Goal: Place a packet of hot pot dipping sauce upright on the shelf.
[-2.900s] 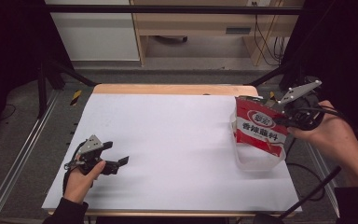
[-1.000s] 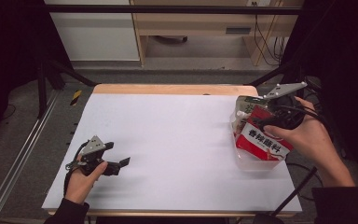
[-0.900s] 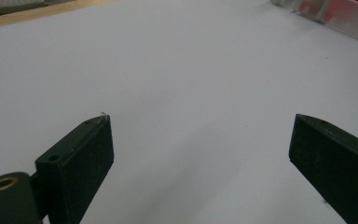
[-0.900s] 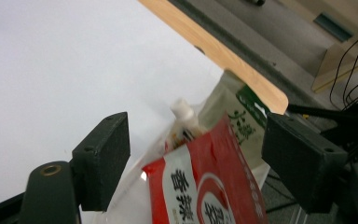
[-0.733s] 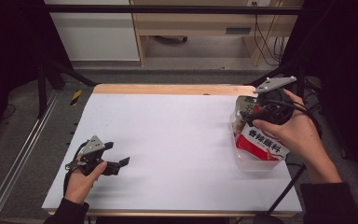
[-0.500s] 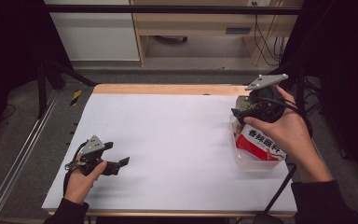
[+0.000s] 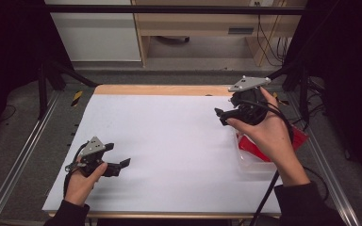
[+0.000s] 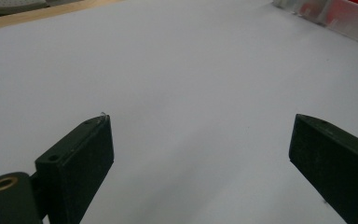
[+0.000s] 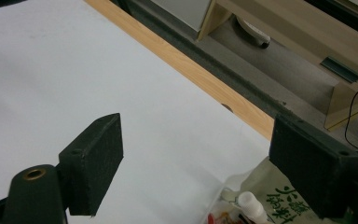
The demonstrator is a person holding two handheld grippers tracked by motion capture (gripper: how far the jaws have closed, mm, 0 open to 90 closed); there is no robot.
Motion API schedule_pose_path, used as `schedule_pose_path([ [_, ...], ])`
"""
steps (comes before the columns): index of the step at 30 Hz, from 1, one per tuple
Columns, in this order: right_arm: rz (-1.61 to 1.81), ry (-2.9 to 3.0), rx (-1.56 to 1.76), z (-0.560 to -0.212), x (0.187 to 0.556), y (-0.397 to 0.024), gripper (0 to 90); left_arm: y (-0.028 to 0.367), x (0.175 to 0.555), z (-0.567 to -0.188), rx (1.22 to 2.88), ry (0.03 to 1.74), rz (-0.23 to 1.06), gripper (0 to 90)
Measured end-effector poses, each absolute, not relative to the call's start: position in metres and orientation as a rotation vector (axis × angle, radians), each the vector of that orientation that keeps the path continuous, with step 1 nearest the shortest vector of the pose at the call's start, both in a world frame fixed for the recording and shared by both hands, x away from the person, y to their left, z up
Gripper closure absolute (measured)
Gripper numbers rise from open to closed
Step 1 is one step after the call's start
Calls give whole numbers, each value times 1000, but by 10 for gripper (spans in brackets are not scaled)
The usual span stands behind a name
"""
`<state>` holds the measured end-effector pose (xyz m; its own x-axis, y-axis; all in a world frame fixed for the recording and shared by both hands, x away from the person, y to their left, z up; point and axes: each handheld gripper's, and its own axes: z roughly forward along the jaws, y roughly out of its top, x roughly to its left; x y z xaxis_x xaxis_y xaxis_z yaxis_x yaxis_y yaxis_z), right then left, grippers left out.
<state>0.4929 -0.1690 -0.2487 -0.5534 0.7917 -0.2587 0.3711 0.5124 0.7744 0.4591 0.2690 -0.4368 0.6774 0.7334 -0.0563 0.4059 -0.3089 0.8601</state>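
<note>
From above, the right gripper (image 7: 222, 115) hangs over the table (image 7: 169, 136), just beside the clear box (image 7: 254, 162) with the red packet (image 7: 257, 149). The left gripper (image 8: 200, 158) stands wide open over bare table. The right gripper's jaws (just opened) hold nothing, packets (image 9: 279, 198) below.

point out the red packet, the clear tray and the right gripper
red packet (image 7: 253, 148), high view, its red face left of the wrist
clear tray (image 7: 250, 165), high view, its near-left rim
right gripper (image 7: 220, 116), high view, between its open fingertips
</note>
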Motion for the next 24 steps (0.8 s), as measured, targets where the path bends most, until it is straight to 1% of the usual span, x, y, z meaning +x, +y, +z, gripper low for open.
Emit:
schedule_pose_path([
  [5, 955, 2090, 982, -253, 496, -159, 169, 269, 459, -437, 1937, 888, 432, 64],
  [12, 1004, 2067, 1017, -257, 499, -147, 129, 270, 459, -437, 1934, 894, 427, 63],
  [24, 1042, 2070, 1039, -276, 499, -135, 118, 271, 459, -437, 1933, 896, 428, 62],
])
